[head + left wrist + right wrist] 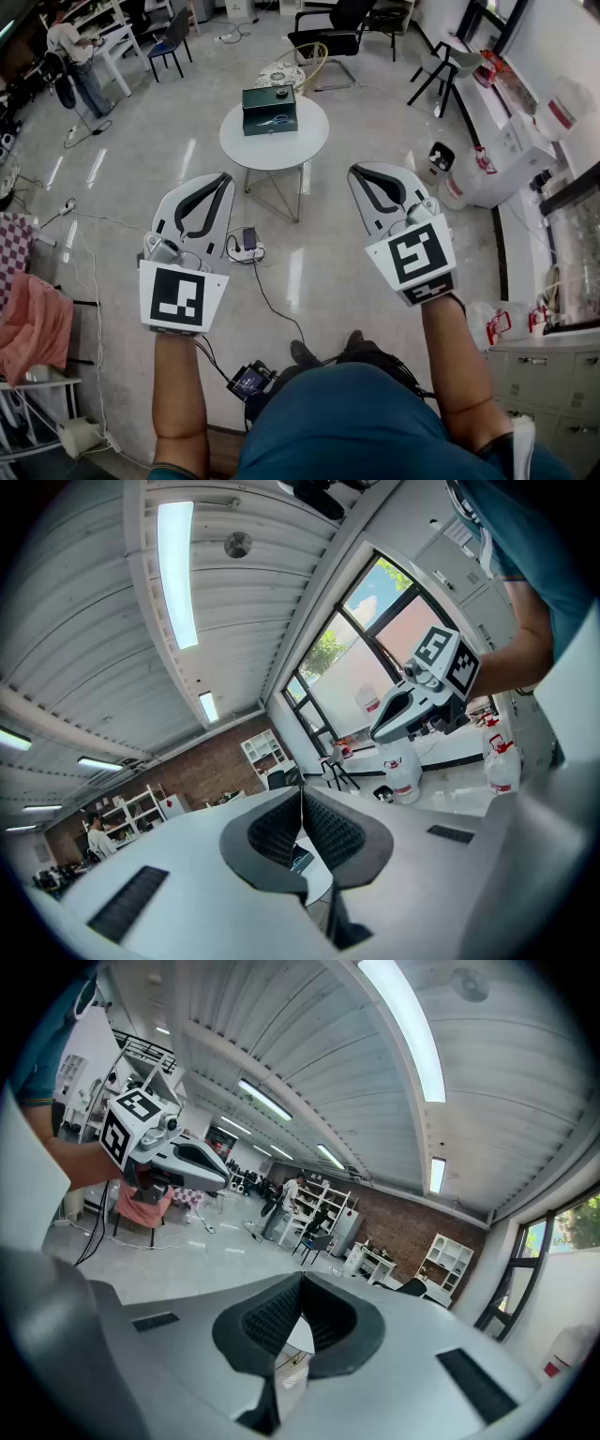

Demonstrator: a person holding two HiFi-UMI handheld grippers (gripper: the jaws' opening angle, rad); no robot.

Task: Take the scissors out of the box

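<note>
Well short of the counter (281,150) bearing the green box (270,110), my left gripper (223,176), my right gripper (355,172), fingers (272,832) pressed together, empty

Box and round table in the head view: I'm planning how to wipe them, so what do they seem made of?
The box looks dark green and fairly matte, perhaps painted metal or plastic; it is too distant to settle. The round table has a smooth, even white top, likely laminate or painted board.
</note>
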